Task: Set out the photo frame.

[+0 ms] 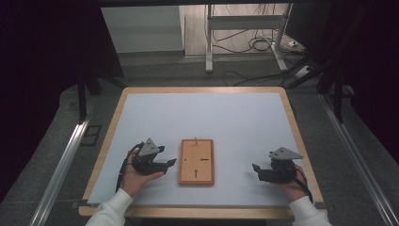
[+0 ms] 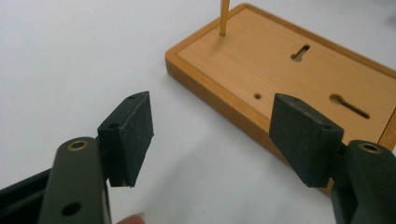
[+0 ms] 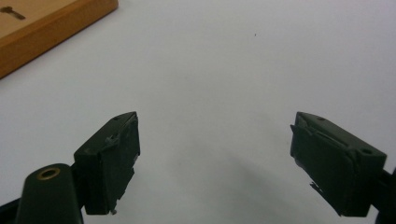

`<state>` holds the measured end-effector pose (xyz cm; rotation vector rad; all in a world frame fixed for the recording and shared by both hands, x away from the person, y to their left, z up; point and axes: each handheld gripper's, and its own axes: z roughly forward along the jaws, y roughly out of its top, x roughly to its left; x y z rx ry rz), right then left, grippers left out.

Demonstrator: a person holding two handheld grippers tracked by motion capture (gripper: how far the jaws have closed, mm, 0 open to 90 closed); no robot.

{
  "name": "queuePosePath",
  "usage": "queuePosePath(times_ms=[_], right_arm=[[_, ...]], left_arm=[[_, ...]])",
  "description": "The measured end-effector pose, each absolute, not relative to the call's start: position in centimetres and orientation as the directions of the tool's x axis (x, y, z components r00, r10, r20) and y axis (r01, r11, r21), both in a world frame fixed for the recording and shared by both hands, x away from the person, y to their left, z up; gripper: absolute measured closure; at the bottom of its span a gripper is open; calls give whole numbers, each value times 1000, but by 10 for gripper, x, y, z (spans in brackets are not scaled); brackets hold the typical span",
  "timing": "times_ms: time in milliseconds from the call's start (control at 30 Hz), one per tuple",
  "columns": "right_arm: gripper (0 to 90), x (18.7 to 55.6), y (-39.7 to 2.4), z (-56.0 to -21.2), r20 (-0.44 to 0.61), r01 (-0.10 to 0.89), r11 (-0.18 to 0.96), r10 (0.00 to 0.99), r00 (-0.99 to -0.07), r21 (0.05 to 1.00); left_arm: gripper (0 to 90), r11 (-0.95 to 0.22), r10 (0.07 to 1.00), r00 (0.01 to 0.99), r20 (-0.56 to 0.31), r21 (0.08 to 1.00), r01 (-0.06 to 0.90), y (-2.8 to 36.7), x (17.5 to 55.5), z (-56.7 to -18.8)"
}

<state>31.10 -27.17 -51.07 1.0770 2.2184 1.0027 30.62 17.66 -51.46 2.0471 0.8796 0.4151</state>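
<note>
High view: the person's two hands rest low on the white table mat (image 1: 202, 117), one gripper in each, with a wooden board (image 1: 196, 161) lying flat between them. The left gripper (image 1: 170, 162) points toward the board's near long edge, its tips just beside that edge and not touching it. The right gripper (image 1: 255, 167) points back toward the board from the other side, well apart from it.

In the left gripper view the left gripper (image 2: 212, 135) has its jaws spread wide, nothing between the pads but bare mat. The wooden board (image 2: 280, 70) lies just ahead of the jaws, its near edge running past the tip of the right-hand jaw. A thin wooden peg (image 2: 224, 17) stands upright in the board's far corner, ahead of the gap between the jaws. Two keyhole-shaped slots (image 2: 300, 52) and a small round hole (image 2: 257, 96) are cut into the board's top face, ahead of the right-hand jaw.

In the right gripper view the right gripper (image 3: 215, 135) also stands with jaws wide apart and empty. A corner of the wooden board (image 3: 51, 23) shows well ahead of the left-hand jaw and off to that side, with plain mat directly in front.
</note>
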Motion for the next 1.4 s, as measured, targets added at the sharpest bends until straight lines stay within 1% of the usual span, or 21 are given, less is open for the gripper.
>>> queuePosePath(times_ms=[200, 400, 800, 1133, 1200, 1400], right_arm=[[159, 313, -268, -510, -94, 452, 427, 800, -592, 783], [157, 307, -267, -512, -89, 436, 439, 778, -622, 785], [151, 288, -270, -509, -71, 435, 414, 784, -616, 800], [147, 287, -268, -509, -69, 429, 413, 780, -622, 803], [147, 286, -266, -509, -70, 426, 417, 776, -627, 803], [147, 286, -264, -510, -72, 423, 422, 771, -633, 802]], left_arm=[[296, -405, 687, 726, -27, 816, 413, 171, 312, -509], [287, -419, 661, 749, -47, 805, 420, 161, 326, -507], [241, -436, 617, 783, -75, 796, 419, 135, 355, -504], [268, -458, 593, 803, -68, 791, 405, 114, 371, -501], [293, -457, 596, 800, -66, 792, 405, 111, 374, -502], [322, -457, 597, 800, -62, 793, 402, 108, 378, -506]])
